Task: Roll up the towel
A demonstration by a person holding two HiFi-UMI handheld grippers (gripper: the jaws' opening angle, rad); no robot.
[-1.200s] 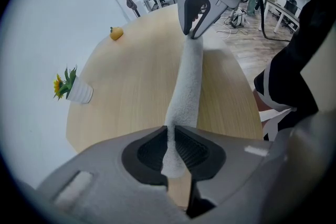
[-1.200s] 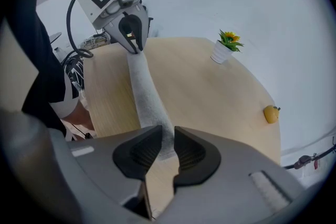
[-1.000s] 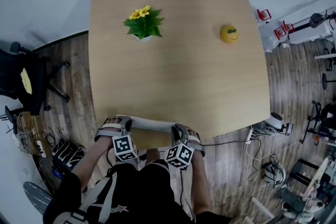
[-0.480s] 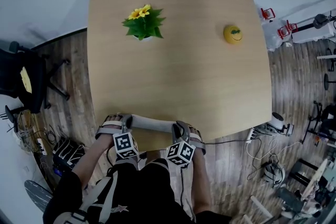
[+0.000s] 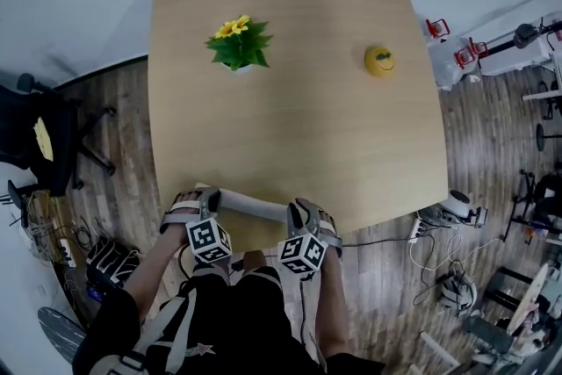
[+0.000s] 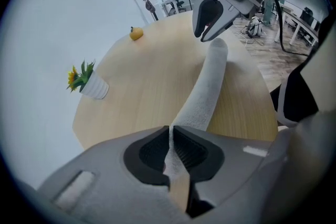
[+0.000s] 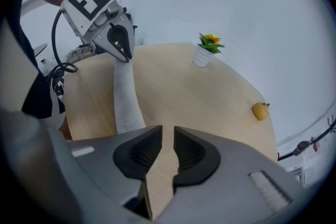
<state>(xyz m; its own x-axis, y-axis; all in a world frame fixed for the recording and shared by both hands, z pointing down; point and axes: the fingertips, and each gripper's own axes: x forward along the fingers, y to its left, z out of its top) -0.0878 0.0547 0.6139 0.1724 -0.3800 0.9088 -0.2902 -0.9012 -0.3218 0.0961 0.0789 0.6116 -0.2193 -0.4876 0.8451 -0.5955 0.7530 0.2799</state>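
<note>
The rolled grey towel (image 5: 253, 205) lies on the tabletop (image 5: 299, 127), well apart from the potted sunflower (image 5: 238, 42). It sits on the side of the pot nearer to you, along the tabletop's near edge. The roll is a tight, slim tube that runs crosswise between your two grippers.

Your left gripper (image 6: 171, 131) is at the end of the roll that lies almost straight toward you from the sunflower. Its fingers have just been closing and are now nearly together, with a thin strip of the towel's end pinched between them. From that grip the roll stretches away to your other gripper.

Your right gripper (image 7: 168, 134) is at the roll's other end, the end farther from the sunflower. Its fingers stand slightly apart, and only bare wood shows in the gap. The towel's end lies just beside them, not between them.

A yellow smiley-face toy (image 5: 379, 60) sits well to the right of the sunflower in the head view, about as far back on the tabletop as the pot.
</note>
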